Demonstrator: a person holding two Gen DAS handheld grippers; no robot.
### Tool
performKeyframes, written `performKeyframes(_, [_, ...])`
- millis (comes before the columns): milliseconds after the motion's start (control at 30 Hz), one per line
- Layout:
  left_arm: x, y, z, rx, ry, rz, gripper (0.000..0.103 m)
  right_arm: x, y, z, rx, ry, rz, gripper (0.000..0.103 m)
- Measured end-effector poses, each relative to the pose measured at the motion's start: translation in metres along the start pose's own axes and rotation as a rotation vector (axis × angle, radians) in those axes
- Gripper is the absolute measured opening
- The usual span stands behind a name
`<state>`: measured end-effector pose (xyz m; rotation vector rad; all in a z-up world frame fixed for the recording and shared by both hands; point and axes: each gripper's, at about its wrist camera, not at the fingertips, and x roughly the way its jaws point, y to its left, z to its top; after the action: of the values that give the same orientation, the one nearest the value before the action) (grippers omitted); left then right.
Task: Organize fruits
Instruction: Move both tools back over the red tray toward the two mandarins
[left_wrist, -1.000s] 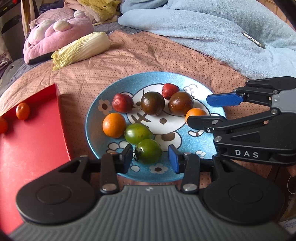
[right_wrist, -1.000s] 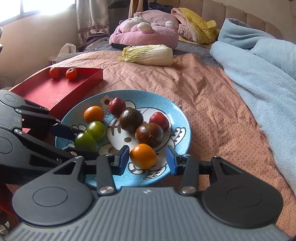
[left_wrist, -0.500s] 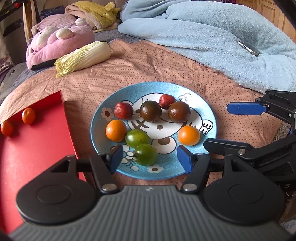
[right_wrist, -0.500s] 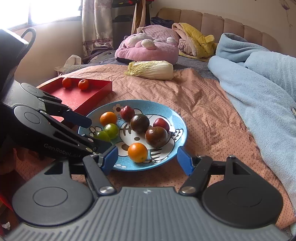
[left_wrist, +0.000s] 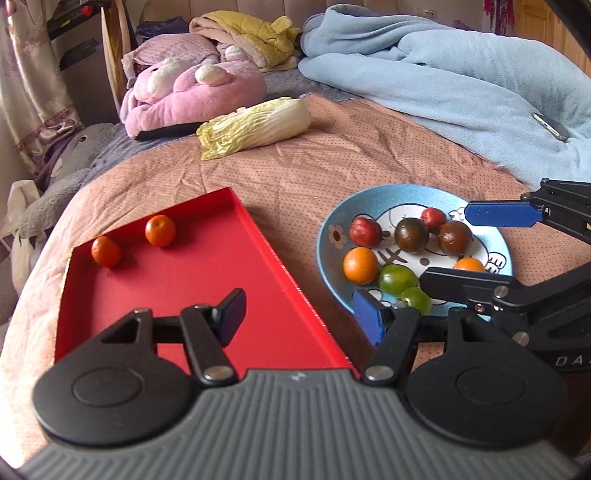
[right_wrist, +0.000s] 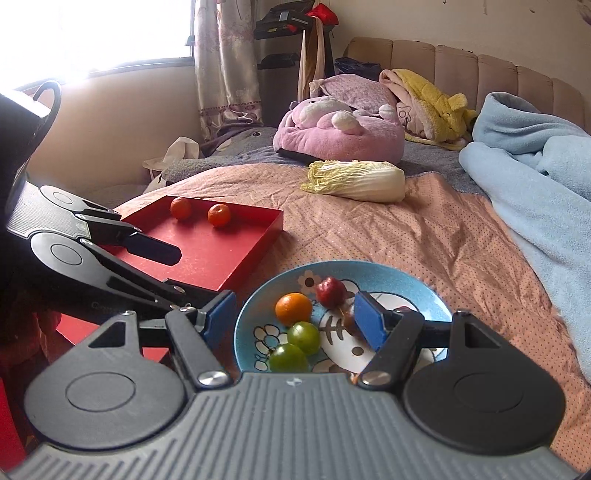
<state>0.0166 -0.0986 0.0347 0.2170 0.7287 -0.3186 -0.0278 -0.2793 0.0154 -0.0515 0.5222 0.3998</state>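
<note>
A blue cartoon plate (left_wrist: 332, 236) holds several small fruits: an orange one (left_wrist: 360, 265), two green ones (left_wrist: 397, 277), two dark brown ones (left_wrist: 411, 234) and two red ones (left_wrist: 365, 231). A red tray (left_wrist: 192, 280) on the left holds two orange-red fruits (left_wrist: 159, 230). My left gripper (left_wrist: 301, 317) is open and empty above the tray's right edge. My right gripper (right_wrist: 293, 319) is open and empty above the plate (right_wrist: 388, 273), over the orange fruit (right_wrist: 293, 308) and green fruits (right_wrist: 303, 336). The tray (right_wrist: 207, 254) lies to its left.
A napa cabbage (left_wrist: 255, 127) lies on the pink bedspread behind the tray. A pink plush toy (left_wrist: 192, 92) and yellow blanket sit at the back. A blue blanket (left_wrist: 461, 92) with a phone (left_wrist: 550, 126) on it fills the right side.
Both grippers have pulled back from the plate and opened wider. The left gripper has swung left over the red tray. No fruit has moved.
</note>
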Motion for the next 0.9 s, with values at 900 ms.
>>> performKeyframes(900, [0.030, 0.138, 0.015, -0.214, 0.048, 0.240, 0.072, 0.096, 0.087, 0.072, -0.167, 0.033, 0.156, 0.100])
